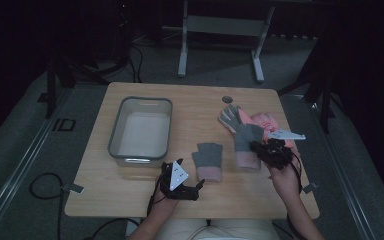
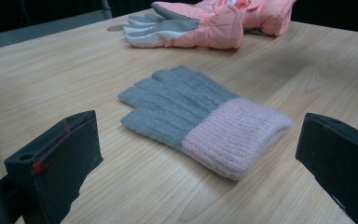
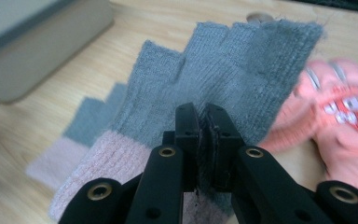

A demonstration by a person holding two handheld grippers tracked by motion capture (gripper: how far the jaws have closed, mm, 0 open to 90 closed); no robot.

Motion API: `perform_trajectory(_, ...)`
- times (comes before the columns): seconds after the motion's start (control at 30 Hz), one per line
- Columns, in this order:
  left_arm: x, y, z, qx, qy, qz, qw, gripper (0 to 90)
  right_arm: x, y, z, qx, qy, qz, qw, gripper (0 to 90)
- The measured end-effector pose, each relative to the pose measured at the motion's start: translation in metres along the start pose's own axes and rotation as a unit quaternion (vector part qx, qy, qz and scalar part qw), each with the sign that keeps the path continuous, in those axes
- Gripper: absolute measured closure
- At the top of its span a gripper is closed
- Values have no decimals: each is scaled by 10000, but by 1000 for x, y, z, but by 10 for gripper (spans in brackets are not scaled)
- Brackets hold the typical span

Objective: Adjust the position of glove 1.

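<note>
Right gripper [image 3: 204, 122] pinching grey knit glove with pink ribbed cuff [image 3: 223, 74], jaws clamped on fabric near cuff, holding it lifted right of grey plastic bin [image 1: 141, 131]. Second grey knit glove with pink cuff [image 1: 208, 159] lying flat on light wooden table [image 1: 130, 195], just right of bin. Left gripper [image 1: 182, 186] sitting below-right of bin, jaws spread wide, grasping nothing. Padded pink ski gloves [image 1: 260, 122] lying far right of bin.

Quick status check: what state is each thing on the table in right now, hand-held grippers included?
Left hand-held gripper: open, holding nothing.
Right hand-held gripper: shut on held knit glove.
Held knit glove: pinched, partly raised.
Second knit glove: flat on table.
Pink ski gloves: lying heaped.
Grey bin: upright, empty.
</note>
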State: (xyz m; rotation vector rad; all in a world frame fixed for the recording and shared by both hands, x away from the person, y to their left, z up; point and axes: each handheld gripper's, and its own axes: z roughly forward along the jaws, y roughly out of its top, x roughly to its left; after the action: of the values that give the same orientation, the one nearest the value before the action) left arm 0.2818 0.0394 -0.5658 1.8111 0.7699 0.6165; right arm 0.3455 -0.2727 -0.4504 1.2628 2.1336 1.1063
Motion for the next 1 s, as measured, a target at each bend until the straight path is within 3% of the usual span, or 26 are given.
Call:
perform_trajectory(0.07,0,0,0,2,1,4,10000,0,3,4,2,-21,44,0,10000,846)
perform_trajectory(0.27,-2,1,1,68,8,94,9999,0,29,17,23,-4,219,-23,9998,846)
perform_trajectory(0.63,-1,0,0,67,-92,105,9999,0,73,18,62,202,504,-192,9983,846)
perform_trajectory(0.83,-1,0,0,61,-140,87,9998,0,79,7,78,402,518,-199,9976,845)
perform_trajectory(0.87,0,0,0,78,-193,62,9998,0,78,2,83,483,568,-71,9972,845)
perform_trajectory(1.0,0,0,1,99,-250,62,9996,0,79,-7,89,607,643,25,9961,844)
